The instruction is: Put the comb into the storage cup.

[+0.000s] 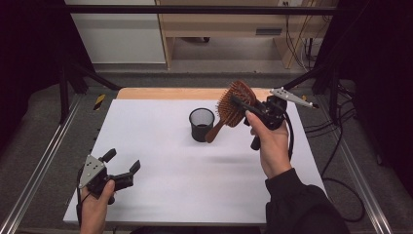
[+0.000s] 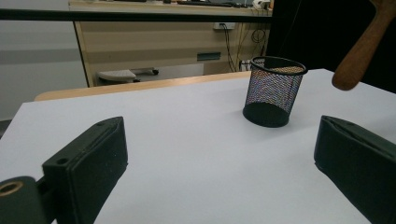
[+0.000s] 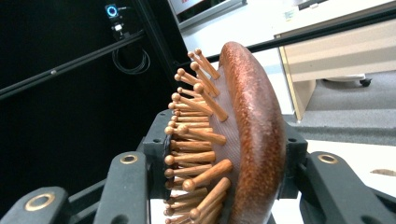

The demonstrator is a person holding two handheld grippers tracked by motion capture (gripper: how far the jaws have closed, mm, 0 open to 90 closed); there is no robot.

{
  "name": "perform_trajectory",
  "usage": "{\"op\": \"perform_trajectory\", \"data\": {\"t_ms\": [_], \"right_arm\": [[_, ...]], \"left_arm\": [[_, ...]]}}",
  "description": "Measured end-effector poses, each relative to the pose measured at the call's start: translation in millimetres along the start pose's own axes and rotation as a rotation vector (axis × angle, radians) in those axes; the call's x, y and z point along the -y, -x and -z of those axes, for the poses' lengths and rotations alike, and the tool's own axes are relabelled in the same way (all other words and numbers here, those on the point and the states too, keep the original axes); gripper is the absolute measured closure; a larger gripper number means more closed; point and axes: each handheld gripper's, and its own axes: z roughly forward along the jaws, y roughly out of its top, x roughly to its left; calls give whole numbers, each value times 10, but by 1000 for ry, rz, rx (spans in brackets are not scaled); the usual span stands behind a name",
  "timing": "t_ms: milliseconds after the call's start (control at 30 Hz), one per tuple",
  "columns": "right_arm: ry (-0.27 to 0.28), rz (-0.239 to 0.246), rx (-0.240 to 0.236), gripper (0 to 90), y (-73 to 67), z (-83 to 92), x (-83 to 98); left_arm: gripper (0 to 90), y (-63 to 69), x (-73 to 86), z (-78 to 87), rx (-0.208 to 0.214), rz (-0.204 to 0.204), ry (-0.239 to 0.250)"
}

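**Brush handle poised above the cup, ready to miss**

Gripped by the head between the fingers of the right gripper (image 1: 256, 109): an oval paddle hairbrush of reddish-brown wood with ball-tipped wooden bristles (image 1: 233, 108), held in the air, handle slanting down toward the small round pen cup of black wire mesh (image 1: 201, 124) on the white desk (image 1: 160, 161). Pads pressing on bristle side and curved back alike (springy pins on one face, a smooth dome on the other), so likely to twist or slip in the grip. Handle tip just beside the rim, seemingly not yet inside; likely to catch the rim on a slanted descent and tip the light cup over. Left gripper (image 1: 120, 162) resting low at the near-left corner, fingers spread wide on nothing, well apart from the cup and too far to steady it.
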Motion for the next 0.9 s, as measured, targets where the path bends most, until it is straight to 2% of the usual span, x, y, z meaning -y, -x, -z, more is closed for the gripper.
{"op": "perform_trajectory", "data": {"t_ms": [367, 667, 900], "right_arm": [[53, -9, 11, 518, 39, -233, -301], [57, 21, 41, 518, 69, -494, -479], [51, 28, 58, 518, 100, -653, -517]], "left_arm": [[31, 23, 17, -33, 17, -5, -7], [31, 7, 21, -39, 18, -4, -6], [31, -4, 19, -40, 22, -1, -3]]}}
